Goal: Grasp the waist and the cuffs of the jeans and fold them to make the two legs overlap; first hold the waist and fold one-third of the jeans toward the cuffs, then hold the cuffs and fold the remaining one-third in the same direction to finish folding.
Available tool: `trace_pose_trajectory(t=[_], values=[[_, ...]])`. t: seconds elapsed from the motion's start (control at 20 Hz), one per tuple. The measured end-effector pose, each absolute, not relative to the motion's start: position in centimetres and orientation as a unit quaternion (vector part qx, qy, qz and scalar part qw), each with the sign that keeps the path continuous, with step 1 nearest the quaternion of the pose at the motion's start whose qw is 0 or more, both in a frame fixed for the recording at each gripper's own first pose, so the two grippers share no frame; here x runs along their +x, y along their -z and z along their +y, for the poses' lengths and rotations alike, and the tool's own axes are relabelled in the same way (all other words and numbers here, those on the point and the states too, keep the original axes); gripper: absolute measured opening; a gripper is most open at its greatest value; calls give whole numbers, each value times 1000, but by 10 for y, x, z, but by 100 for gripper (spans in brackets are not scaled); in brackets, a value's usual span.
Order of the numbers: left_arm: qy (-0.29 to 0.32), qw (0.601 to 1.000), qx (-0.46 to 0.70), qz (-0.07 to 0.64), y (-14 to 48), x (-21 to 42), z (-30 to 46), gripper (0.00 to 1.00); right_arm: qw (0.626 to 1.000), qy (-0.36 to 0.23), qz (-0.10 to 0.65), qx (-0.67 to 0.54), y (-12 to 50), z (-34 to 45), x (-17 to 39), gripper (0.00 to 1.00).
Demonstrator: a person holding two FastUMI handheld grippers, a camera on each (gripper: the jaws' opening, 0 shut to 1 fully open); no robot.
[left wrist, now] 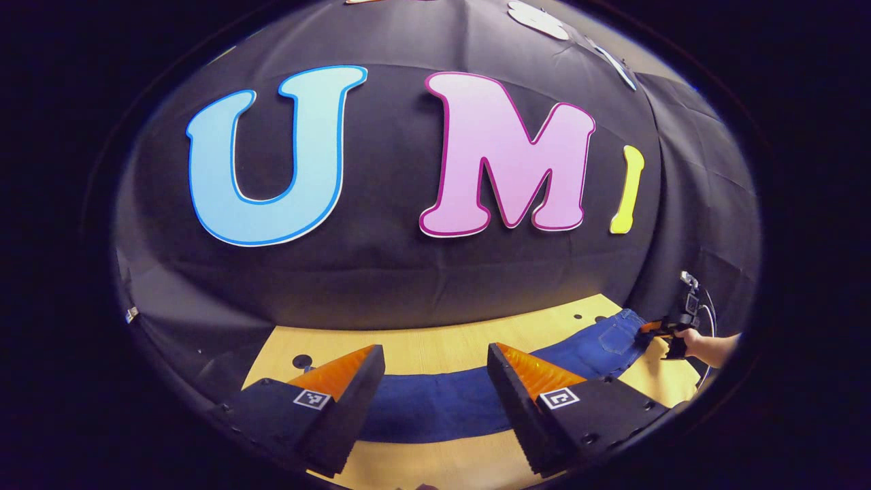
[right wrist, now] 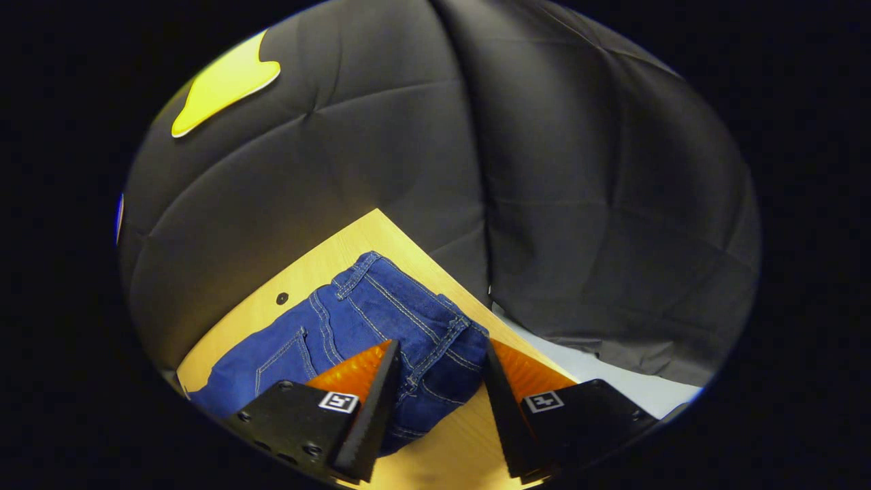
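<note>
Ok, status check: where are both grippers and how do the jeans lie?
Left gripper open, over the leg of the jeans. Right gripper open, at the waist end. Jeans flat on the table, unfolded. Nothing in the way.

Blue jeans (left wrist: 435,401) lie flat lengthwise, waist (right wrist: 408,306) slightly bunched.

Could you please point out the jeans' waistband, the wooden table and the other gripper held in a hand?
jeans (right wrist: 381,299): right gripper view, on the waistband end near the table corner.
table (left wrist: 435,344): left gripper view, bare wood behind the jeans.
right gripper (left wrist: 670,327): left gripper view, at its fingers by the waist.
</note>
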State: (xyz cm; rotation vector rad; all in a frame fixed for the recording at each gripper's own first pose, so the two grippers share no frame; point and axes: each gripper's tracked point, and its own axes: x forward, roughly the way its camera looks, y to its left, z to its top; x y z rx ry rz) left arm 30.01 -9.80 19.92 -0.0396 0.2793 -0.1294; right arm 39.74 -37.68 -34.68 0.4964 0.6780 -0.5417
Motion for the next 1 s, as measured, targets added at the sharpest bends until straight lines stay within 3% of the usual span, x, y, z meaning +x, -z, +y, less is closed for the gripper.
trace_pose_trajectory(t=[0.05,0.1,0.3,0.4,0.45,0.8,1.0], values=[[63,988,-27,140,-197,299,-98,95,878,258,328,237,348,-372,402,48],[60,987,-34,143,-194,298,-97,95,883,255,317,233,345,-371,407,47],[43,985,-69,153,-181,287,-88,96,905,223,302,200,339,-363,410,19],[35,984,-85,155,-173,280,-81,97,918,214,285,176,317,-367,402,16],[31,983,-89,156,-168,277,-77,97,923,207,274,171,307,-363,411,6],[1,977,-130,168,-135,242,-40,97,970,139,184,75,180,-307,414,5],[-12,974,-148,173,-116,221,-16,97,989,69,127,27,111,-262,376,5]])
